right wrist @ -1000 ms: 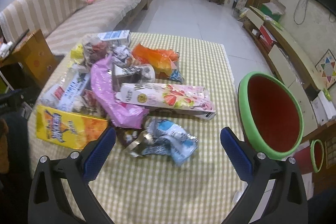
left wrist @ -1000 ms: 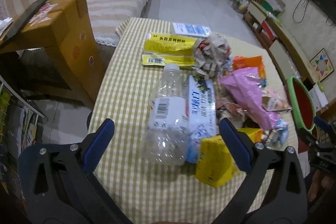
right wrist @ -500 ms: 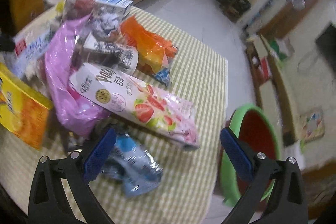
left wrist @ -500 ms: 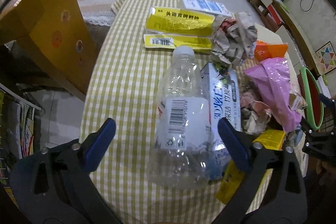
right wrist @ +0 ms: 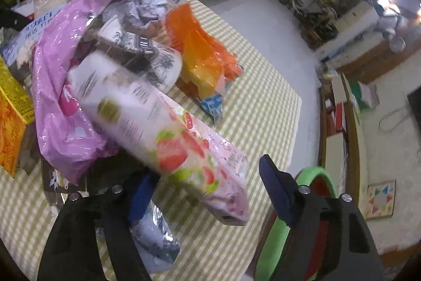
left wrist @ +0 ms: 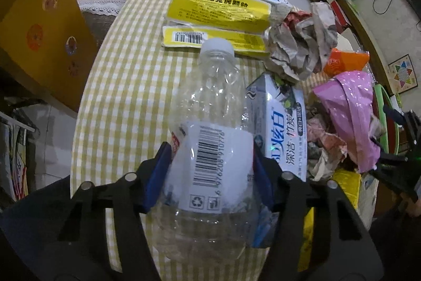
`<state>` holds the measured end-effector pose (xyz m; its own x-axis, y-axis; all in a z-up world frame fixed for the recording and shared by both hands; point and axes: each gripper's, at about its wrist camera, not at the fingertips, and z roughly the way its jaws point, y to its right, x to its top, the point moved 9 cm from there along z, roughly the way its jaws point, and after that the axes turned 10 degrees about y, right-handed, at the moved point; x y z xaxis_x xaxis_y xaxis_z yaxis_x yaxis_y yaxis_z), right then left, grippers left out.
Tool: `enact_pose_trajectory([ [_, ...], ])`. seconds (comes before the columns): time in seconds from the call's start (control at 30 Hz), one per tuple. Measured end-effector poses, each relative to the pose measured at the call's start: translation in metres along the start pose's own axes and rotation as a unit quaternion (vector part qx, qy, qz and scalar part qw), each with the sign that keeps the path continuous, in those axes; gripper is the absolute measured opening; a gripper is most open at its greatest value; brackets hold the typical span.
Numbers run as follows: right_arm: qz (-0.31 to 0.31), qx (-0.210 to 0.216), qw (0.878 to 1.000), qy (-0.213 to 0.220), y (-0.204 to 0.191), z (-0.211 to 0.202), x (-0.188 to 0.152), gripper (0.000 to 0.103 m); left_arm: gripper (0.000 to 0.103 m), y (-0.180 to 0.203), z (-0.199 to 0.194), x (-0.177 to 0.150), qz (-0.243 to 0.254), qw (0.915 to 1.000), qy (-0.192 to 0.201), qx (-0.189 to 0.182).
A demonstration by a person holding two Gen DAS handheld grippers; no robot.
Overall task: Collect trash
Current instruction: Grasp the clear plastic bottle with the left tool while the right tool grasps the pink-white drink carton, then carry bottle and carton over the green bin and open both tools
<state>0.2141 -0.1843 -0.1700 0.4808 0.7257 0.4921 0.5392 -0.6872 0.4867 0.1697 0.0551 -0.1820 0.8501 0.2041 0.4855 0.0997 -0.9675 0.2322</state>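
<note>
In the left wrist view, a brown cardboard box (left wrist: 39,25) is filling the upper left of the frame, its top cut off by the edge. To its right the checked tablecloth (left wrist: 131,86) is running up the middle. The clear plastic bottle (left wrist: 208,149) is lying along the centre of the frame, its long axis running bottom to top, the white cap pointing toward the upper middle and the base toward the camera. The left gripper (left wrist: 210,170) is closing on it, both blue pads sitting against the labelled middle of the bottle. Above the cap, yellow packaging (left wrist: 221,9) is lying crosswise. Just right of the bottle, touching it, a toothpaste box (left wrist: 281,128) is lying parallel, its lower end hidden behind the right finger. Further right are crumpled newspaper (left wrist: 302,44) and a pink plastic bag (left wrist: 350,109).

In the right wrist view, blurred throughout, the same pink plastic bag (right wrist: 58,102) is sitting at the left. A strawberry-printed carton (right wrist: 163,131) is lying diagonally, its long axis running from upper left to lower right, the open end toward the lower right. The right gripper (right wrist: 208,183) is closing with the carton's lower end between its fingers; the right pad is standing clear of it, and whether the left pad is touching is hard to tell. An orange wrapper (right wrist: 205,62) is lying above. At lower right a green-rimmed bin (right wrist: 313,175) is largely hidden by the gripper.
</note>
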Motion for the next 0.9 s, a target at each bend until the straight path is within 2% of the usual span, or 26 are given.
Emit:
enact_pose_trajectory([
  [0.07, 0.0, 0.008, 1.0, -0.009, -0.001, 0.004, 0.0, 0.04, 0.056, -0.004, -0.001, 0.002, -0.004, 1.0, 0.003, 0.0],
  [0.1, 0.006, 0.012, 1.0, -0.01, 0.001, 0.005, -0.001, 0.034, 0.055, -0.005, -0.003, 0.002, -0.006, 1.0, 0.006, 0.002],
  [0.2, 0.03, 0.023, 0.999, -0.001, 0.01, 0.0, 0.001, 0.028, 0.054, -0.007, -0.011, 0.005, -0.011, 0.9997, 0.019, 0.004],
  [0.3, 0.049, 0.033, 0.998, 0.015, 0.018, -0.012, 0.004, 0.023, 0.054, -0.007, -0.018, 0.01, -0.011, 0.9994, 0.032, 0.006],
  [0.5, 0.116, 0.085, 0.988, 0.05, 0.023, -0.045, 0.018, 0.019, 0.054, -0.006, -0.041, 0.015, -0.012, 0.9982, 0.058, 0.01],
  [0.67, 0.177, 0.135, 0.973, 0.066, 0.025, -0.069, 0.026, 0.018, 0.054, -0.004, -0.06, 0.011, -0.015, 0.9972, 0.073, 0.011],
  [0.9, 0.233, 0.156, 0.956, 0.088, 0.031, -0.104, 0.028, 0.017, 0.054, 0.004, -0.085, 0.016, -0.006, 0.995, 0.099, 0.013],
])
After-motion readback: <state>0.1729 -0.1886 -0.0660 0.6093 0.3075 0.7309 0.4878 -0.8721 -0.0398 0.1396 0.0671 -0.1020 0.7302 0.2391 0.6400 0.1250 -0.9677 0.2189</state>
